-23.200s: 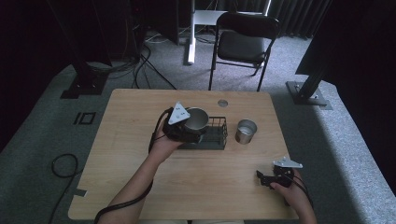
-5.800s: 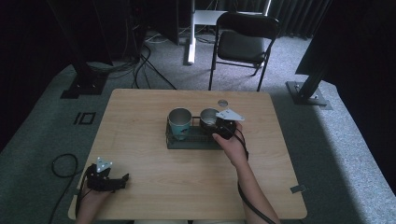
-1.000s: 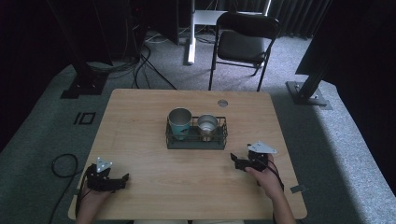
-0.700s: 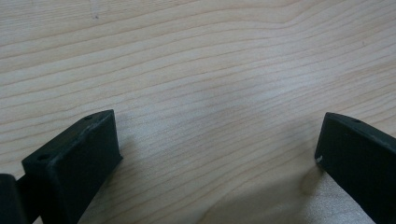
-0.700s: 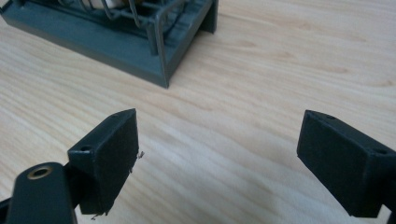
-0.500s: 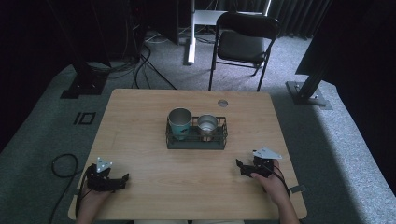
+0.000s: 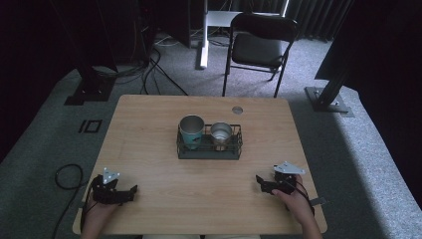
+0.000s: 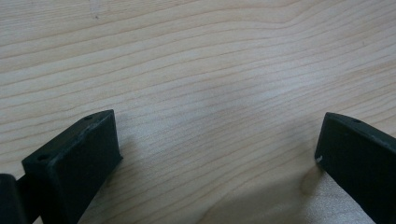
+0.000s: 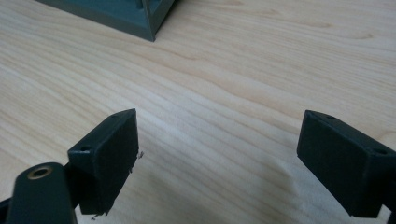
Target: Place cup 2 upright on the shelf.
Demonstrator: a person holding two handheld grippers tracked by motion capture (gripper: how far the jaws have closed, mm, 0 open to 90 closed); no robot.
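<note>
We see a wire basket [image 7: 209, 144] near the middle of the table [image 7: 149, 124], its long axis running from 9 to 3 o'clock across the high view. Inside it stand two cups, both upright with mouths pointing up: a taller teal cup [image 7: 191, 129] in the 9 o'clock half and a shorter metal cup [image 7: 221, 133] just beside it toward 3 o'clock (whether they touch we cannot tell). The 3 o'clock end of the basket holds nothing we can make out.

The left gripper [image 7: 130, 191] rests at the table's 7 o'clock corner, pointing toward 3 o'clock, with a hand [image 7: 97, 216] behind it cut off by the bottom edge. In the left gripper view its jaws stand wide apart over bare wood, nothing between them.

The right gripper [image 7: 260, 180] lies at about 5 o'clock of the table, well apart from the basket, pointing toward 9 o'clock, held by the other hand [image 7: 298, 204]. In the right gripper view its jaws are likewise spread with only wood grain between them, and a corner of the basket [image 9: 135, 16] shows at 11 o'clock, cut off by the top edge; the cups are out of that frame.

A small round disc [image 7: 237, 109] sits near the far edge at 12 o'clock; what it is we cannot tell.
</note>
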